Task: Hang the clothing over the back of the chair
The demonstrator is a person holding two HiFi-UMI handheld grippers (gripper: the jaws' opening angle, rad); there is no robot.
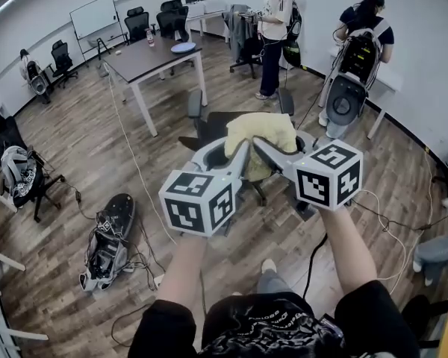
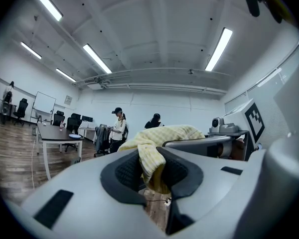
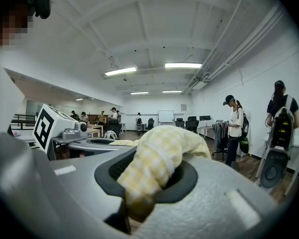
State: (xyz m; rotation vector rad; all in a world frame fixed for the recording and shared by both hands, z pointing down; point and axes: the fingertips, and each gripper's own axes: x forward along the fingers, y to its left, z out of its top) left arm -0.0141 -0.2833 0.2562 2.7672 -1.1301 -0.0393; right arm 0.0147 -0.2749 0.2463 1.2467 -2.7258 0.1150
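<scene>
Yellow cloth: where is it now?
Middle of the head view: the yellow cloth is pinched by the left tool and the right tool, over the black office chair.

**A:** Garment, what's noted?

**B:** Pale yellow checked garment (image 1: 260,131), soft and bunched into thick folds. It is off the floor and pinched in two places. The left gripper (image 1: 240,154) clamps one bunch and the right gripper (image 1: 264,148) clamps another. A fold of cloth is squeezed between each pair of jaws and hangs just below them.

**A:** And the chair?

**B:** Dark office chair (image 1: 209,129), upright, with a grey armrest on each side and its base showing underneath. From the head view, the garment covers the chair's near side. Can't tell whether the cloth touches the chair.
</scene>
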